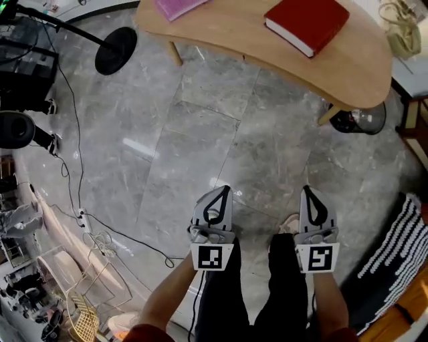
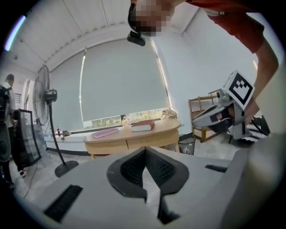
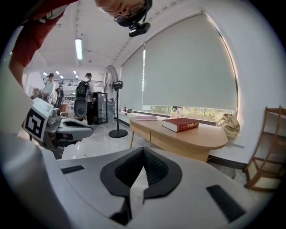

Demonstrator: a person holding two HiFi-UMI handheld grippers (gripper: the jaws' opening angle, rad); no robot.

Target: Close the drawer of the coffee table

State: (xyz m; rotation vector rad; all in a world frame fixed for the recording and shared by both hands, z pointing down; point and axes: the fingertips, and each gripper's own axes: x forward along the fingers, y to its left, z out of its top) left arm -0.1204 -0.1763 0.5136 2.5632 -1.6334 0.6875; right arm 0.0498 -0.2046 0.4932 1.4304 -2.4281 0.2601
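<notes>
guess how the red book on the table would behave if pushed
The red book looks like a thick hardcover, so probably stiff and fairly heavy. Lying flat on the smooth wooden table, it would likely slide rather than tip or roll.

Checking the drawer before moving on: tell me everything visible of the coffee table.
The coffee table is light wood with a rounded, oblong top and slim legs, standing on the grey stone floor. Its drawer fronts look flush, so shut. A red book and a pink book lie on top.
</notes>
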